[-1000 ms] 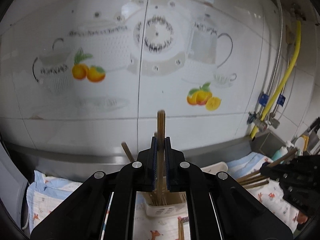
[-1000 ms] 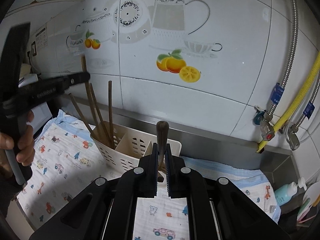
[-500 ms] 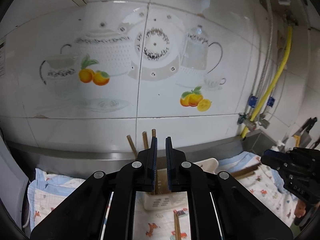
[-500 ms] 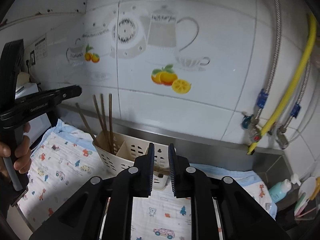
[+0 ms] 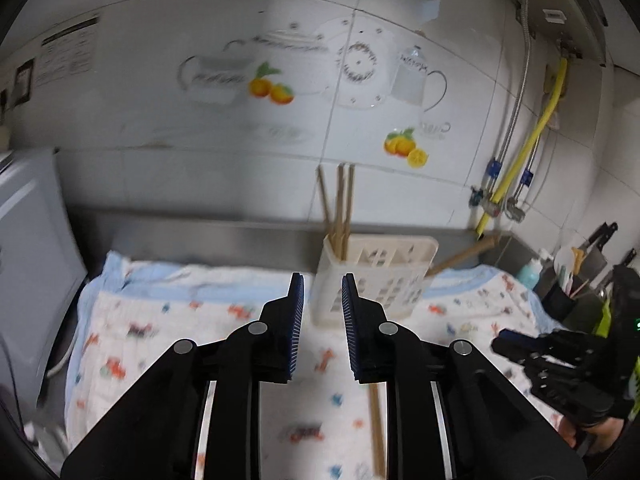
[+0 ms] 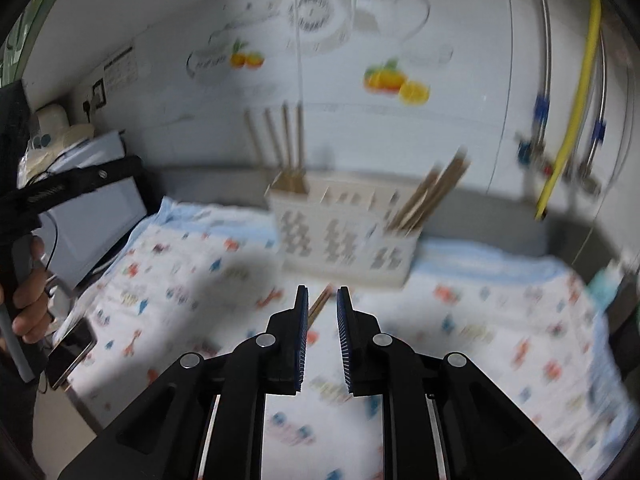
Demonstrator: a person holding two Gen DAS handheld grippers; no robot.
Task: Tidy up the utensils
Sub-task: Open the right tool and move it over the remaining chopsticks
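Both grippers are empty and hang over the counter, which is covered by a printed cloth [image 5: 168, 320]. The left gripper [image 5: 322, 292] has its jaws opening, with nothing between them; only the cloth and the near corner of the holder show through the gap. The right gripper [image 6: 322, 304] has its jaws a little apart and also grips nothing.

The cream slotted utensil holder [image 6: 340, 232] stands on the cloth near the tiled wall. Four chopsticks [image 6: 280, 140] stand upright in its left compartment, and a bundle of wooden handles [image 6: 428, 192] leans out of its right compartment toward the pipes. The middle compartments look empty, though motion blur makes this hard to confirm.

One loose chopstick [image 5: 376, 428] lies on the cloth in front of the holder. In the left wrist view it runs just beside the right jaw of the left gripper; in the right wrist view its far end [image 6: 320, 304] shows in the gap between the right gripper's jaws, lying below them rather than pinched.

The step in hand looks like the reach for the next utensil, with most pieces already sorted. The next move calls for one gripper to come down over that chopstick, open wide enough to straddle it, and close across its shaft. A thin stick flat on soft cloth may roll or catch fabric in the grip.
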